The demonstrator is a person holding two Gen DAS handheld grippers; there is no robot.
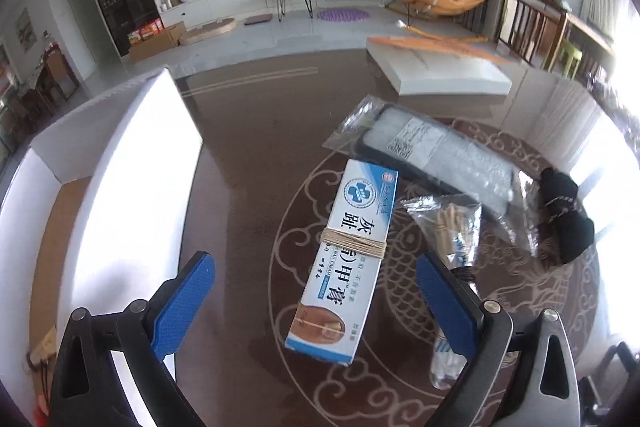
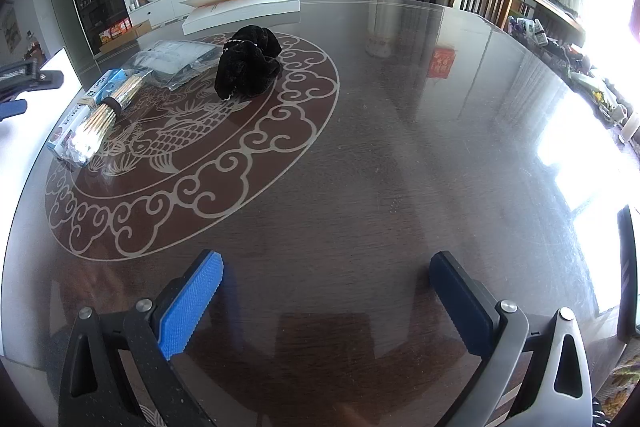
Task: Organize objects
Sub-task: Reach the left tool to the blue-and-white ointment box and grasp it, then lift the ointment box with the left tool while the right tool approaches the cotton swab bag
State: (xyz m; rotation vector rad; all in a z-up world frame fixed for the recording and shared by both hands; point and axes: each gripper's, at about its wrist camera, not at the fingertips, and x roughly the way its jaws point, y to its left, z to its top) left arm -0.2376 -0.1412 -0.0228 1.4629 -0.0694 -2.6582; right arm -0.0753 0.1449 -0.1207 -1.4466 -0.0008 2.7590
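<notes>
A blue-and-white cream box bound with a rubber band lies on the dark table, between the open jaws of my left gripper. Beside it lie a bagged bundle of cotton swabs, a clear-bagged flat item and a black scrunchie. A white open cardboard box stands to the left. In the right wrist view my right gripper is open and empty over bare table, with the cream box, swabs and scrunchie far to the upper left.
A white flat box lid lies at the table's far edge, also in the right wrist view. The round glass-topped table has a fish and cloud pattern. Chairs and a cluttered side table stand to the right.
</notes>
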